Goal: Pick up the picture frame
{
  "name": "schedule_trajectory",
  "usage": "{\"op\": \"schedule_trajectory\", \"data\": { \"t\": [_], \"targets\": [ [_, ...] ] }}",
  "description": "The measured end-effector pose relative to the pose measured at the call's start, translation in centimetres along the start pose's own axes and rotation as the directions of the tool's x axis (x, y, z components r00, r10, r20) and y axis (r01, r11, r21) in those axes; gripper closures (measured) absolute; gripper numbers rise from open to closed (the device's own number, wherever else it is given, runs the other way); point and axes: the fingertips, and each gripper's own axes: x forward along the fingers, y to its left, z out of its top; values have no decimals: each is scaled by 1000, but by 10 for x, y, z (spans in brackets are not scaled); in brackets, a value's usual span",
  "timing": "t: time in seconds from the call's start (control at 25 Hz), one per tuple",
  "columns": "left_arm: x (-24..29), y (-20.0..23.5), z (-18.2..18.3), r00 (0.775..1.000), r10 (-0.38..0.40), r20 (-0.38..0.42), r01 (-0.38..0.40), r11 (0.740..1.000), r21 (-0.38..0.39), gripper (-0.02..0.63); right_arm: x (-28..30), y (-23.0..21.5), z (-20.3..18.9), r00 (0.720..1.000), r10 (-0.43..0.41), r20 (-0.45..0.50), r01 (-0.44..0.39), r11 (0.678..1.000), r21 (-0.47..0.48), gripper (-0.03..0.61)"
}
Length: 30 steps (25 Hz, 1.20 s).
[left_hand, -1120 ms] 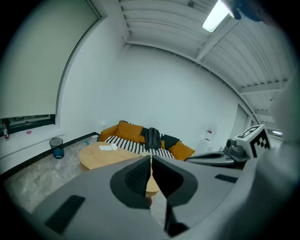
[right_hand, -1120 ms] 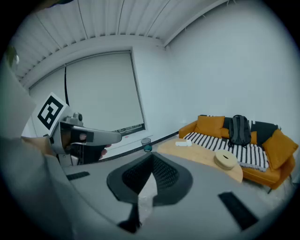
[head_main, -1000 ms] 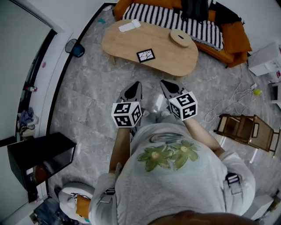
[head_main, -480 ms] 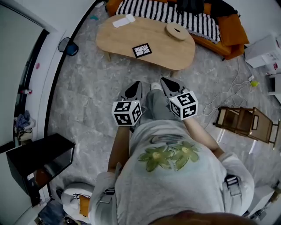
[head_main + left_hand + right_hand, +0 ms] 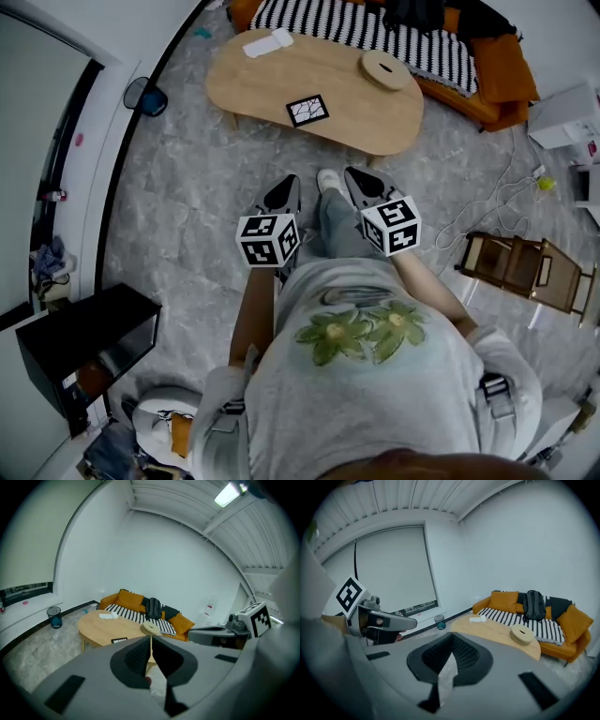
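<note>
Two closed, empty jaw pairs: left gripper (image 5: 284, 189) and right gripper (image 5: 362, 180) hover above the floor (image 5: 187, 216), well apart from the picture frame (image 5: 307, 110) lying on the wooden table (image 5: 361, 112).

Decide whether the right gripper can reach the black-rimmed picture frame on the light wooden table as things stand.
Probably not yet: the right gripper, jaws together, hangs over grey floor short of the light wooden table. Nothing blocks the way to the black-rimmed picture frame; stepping closer should do.
</note>
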Motion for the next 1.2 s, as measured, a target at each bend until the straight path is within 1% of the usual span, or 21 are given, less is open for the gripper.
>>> {"op": "schedule_trajectory", "data": {
  "t": [0.24,0.36,0.52,0.68,0.8,0.88,0.92,1.2],
  "targets": [
    [38,15,10,999,2,-42,-3,1000,-20,595,31,-34,1,998,-14,-56,15,999,28,574],
    [58,26,20,998,6,-58,-7,1000,-22,595,52,-52,8,997,-18,-78,21,999,35,574],
    [86,45,31,996,23,-84,-26,999,-41,594,80,-74,18,995,-10,-100,13,999,37,572],
    [115,59,52,995,44,-85,-48,998,-38,591,108,-93,30,993,8,-121,-3,999,41,566],
    [136,69,64,994,50,-94,-53,998,-26,572,127,-106,38,990,17,-137,-11,999,43,542],
    [150,77,69,992,61,-107,-64,998,-25,527,140,-115,41,988,23,-151,-16,999,46,511],
    [157,80,72,991,68,-111,-71,997,-26,516,146,-120,43,987,26,-158,-19,999,46,503],
    [194,98,82,986,105,-132,-109,994,-26,500,185,-149,48,976,53,-210,-45,998,39,482]
  ]
}}
